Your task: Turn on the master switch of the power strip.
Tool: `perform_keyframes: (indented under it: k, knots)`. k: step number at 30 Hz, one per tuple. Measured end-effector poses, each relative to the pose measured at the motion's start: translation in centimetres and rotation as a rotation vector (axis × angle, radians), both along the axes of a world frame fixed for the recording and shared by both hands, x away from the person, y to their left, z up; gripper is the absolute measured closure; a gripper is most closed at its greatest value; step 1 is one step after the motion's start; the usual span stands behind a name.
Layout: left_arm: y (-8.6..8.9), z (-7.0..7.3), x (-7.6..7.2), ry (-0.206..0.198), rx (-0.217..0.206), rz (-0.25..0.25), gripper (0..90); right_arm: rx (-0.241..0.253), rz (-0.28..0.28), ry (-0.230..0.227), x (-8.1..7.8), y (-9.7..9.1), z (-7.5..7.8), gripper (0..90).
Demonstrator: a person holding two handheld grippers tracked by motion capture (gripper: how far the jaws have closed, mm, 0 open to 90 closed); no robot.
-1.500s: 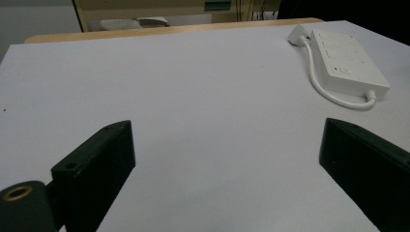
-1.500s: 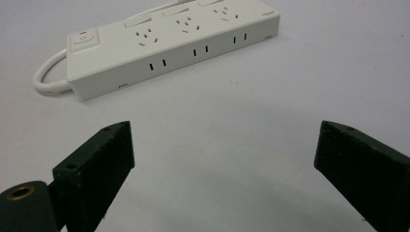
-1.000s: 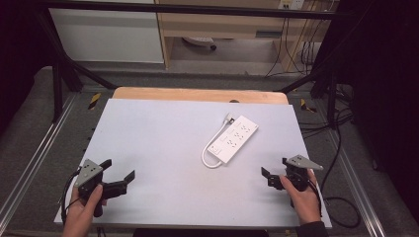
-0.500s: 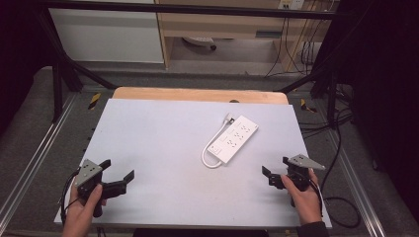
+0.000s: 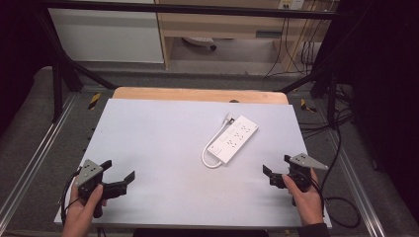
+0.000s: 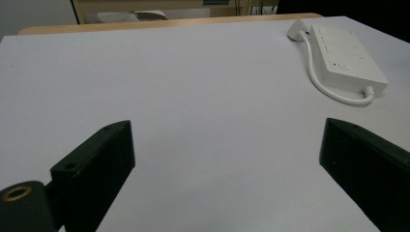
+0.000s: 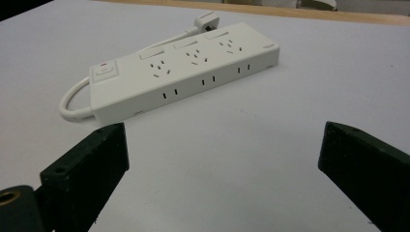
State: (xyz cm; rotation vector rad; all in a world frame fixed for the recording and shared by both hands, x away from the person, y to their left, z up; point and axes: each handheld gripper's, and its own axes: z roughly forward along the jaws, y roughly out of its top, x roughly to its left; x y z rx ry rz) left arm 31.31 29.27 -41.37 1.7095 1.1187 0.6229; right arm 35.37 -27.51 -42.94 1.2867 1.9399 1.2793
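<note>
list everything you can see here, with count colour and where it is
power strip: 1, white, right of centre on the table, lying flat with its sockets up
cord and plug: 1, white, looped along the strip's left side, plug at the far end
table: 1, pale grey top with a wooden far edge
cabinet: 1, white, on the floor beyond the table
left tongs: 1, black, near left corner, open, held in a hand
right tongs: 1, black, near right corner, open, held in a hand

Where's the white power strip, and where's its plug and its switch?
power strip (image 5: 233, 139), high view, middle of its top face
plug (image 7: 207, 20), right gripper view, the plug's body
switch (image 7: 103, 71), right gripper view, the rocker button
</note>
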Motion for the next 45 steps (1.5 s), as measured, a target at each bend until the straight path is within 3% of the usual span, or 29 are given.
perform_keyframes:
  k: [15, 20, 29, 45]
  knots:
    - [0.0, -0.2, 0.0, 0.003, 0.013, 0.007, 5.5, 0.05, 0.03, -0.059, -0.1, 1.0, 2.5, 2.1]
    - [0.0, -0.2, 0.1, 0.005, 0.019, 0.006, 5.5, 0.039, 0.031, -0.069, 0.5, 1.6, 3.2, 4.1]
    - [0.0, -0.2, 0.0, 0.004, 0.019, 0.006, 5.5, 0.035, 0.054, -0.045, 1.8, 2.7, 4.8, 6.0]
    - [0.0, -0.2, 0.1, 0.003, 0.017, 0.002, 5.5, 0.022, 0.08, -0.031, 3.6, 4.4, 5.3, 4.8]
